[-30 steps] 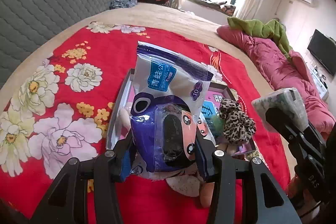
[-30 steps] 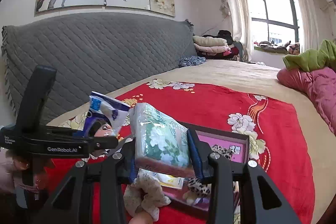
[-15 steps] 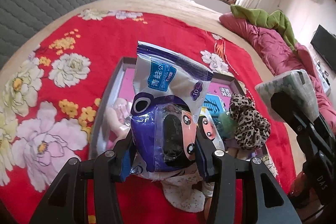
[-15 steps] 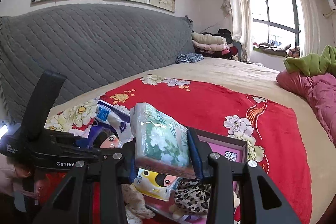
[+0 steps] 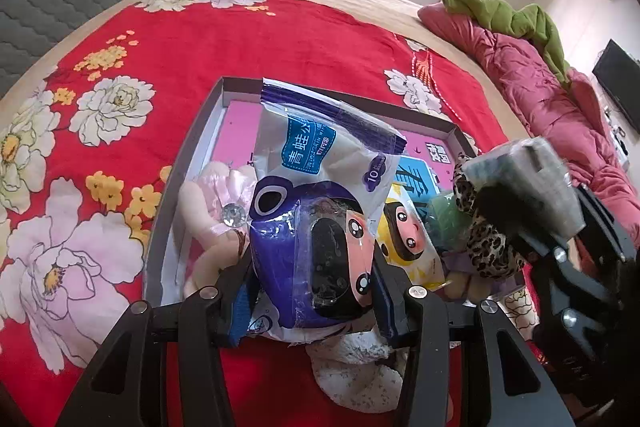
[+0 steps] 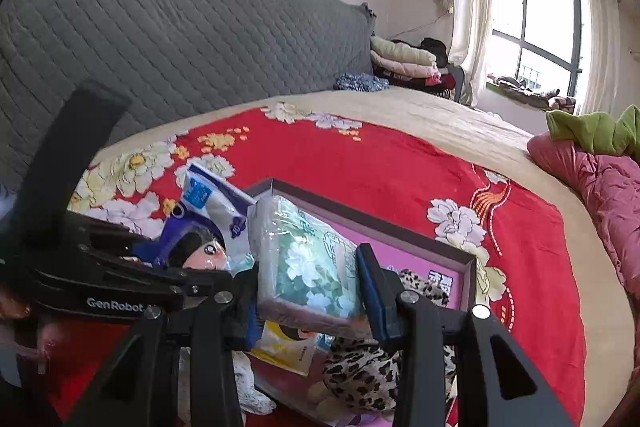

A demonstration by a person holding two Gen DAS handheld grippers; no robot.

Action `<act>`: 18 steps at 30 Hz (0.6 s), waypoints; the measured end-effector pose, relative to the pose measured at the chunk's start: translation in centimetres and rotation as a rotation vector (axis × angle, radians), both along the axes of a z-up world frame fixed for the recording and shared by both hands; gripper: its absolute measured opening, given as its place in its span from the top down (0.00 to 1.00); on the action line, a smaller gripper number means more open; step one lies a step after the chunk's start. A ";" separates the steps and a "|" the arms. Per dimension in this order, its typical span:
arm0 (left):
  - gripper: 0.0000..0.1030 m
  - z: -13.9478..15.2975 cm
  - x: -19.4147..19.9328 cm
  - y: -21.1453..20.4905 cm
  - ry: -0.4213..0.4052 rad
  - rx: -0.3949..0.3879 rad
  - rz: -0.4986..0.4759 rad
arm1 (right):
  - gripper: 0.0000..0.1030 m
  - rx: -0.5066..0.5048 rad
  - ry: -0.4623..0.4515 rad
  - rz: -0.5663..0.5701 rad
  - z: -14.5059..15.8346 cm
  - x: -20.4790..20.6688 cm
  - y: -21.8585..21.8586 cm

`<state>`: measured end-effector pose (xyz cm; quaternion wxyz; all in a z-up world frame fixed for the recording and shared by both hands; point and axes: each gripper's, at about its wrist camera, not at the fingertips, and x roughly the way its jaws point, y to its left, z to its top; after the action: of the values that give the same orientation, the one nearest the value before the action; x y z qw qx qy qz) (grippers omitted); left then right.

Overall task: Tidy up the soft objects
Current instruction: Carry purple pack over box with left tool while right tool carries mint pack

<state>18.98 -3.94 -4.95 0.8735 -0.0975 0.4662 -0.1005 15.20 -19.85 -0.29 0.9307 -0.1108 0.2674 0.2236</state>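
Note:
My left gripper (image 5: 312, 291) is shut on a purple and white wipes pack (image 5: 320, 211) with a cartoon face, held over the near left part of a shallow box (image 5: 192, 155) with a pink floor. My right gripper (image 6: 308, 291) is shut on a green flowered tissue pack (image 6: 308, 259), also over the box (image 6: 400, 227); that pack (image 5: 524, 179) appears at the right in the left wrist view. In the box lie a pink plush toy (image 5: 212, 203), a yellow cartoon pack (image 5: 408, 243) and a leopard scrunchie (image 5: 484, 243).
The box sits on a red flowered blanket (image 5: 240, 47) spread over a bed. A white speckled cloth (image 5: 356, 371) lies just before the box. A pink quilt (image 5: 540, 79) with a green cloth is heaped at the right. A grey quilted headboard (image 6: 180, 47) stands behind.
Both grippers have come down and forward over the box with their packs still held. The box and its contents now appear larger and closer.

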 end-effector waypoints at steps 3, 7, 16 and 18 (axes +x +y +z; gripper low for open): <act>0.51 -0.2 0.2 -0.1 0.005 -0.003 -0.007 | 0.60 -0.010 0.010 -0.010 -0.4 0.2 0.0; 0.51 -0.5 0.4 -0.1 0.012 -0.004 -0.009 | 0.60 -0.035 0.027 -0.024 -1.1 0.6 0.1; 0.51 -0.4 0.3 -0.2 0.007 0.008 -0.012 | 0.60 -0.094 0.071 -0.020 -2.6 1.0 0.9; 0.51 -0.4 0.3 -0.2 0.008 0.007 -0.013 | 0.59 -0.088 0.086 -0.013 -2.8 1.0 0.9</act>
<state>19.30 -4.18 -5.38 0.8713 -0.0918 0.4707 -0.1041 16.19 -18.92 -3.07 0.9140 -0.1400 0.3173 0.2103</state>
